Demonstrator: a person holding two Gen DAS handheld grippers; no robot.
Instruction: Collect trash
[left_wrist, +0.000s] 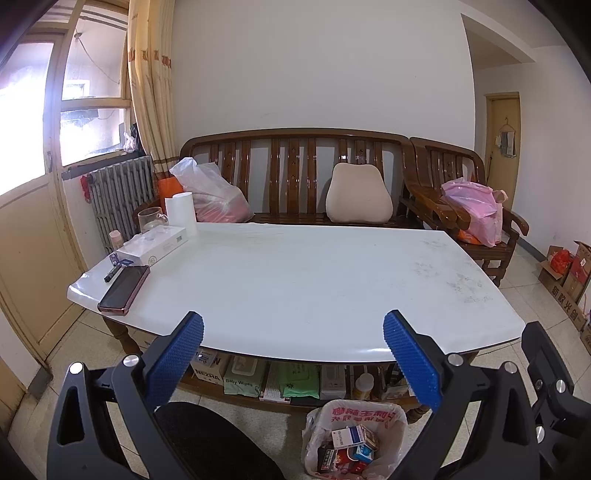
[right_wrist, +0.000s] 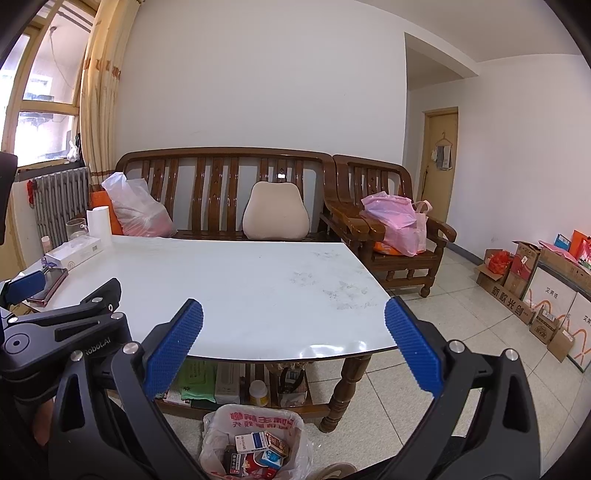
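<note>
I see a white-walled room with a pale tiled floor (right_wrist: 461, 332). A white-topped wooden table (left_wrist: 295, 280) stands before a slatted wooden bench (left_wrist: 295, 166), with a matching armchair (right_wrist: 391, 229) beside it. At left, daylight glares through a window (left_wrist: 88, 103) hung with a cream curtain (left_wrist: 147, 92), above a grey radiator (left_wrist: 118, 195). A yellowish door (right_wrist: 439, 155) shows at the right

White table (left_wrist: 295, 280) bears phone (left_wrist: 123, 284), box (left_wrist: 153, 245)
</note>
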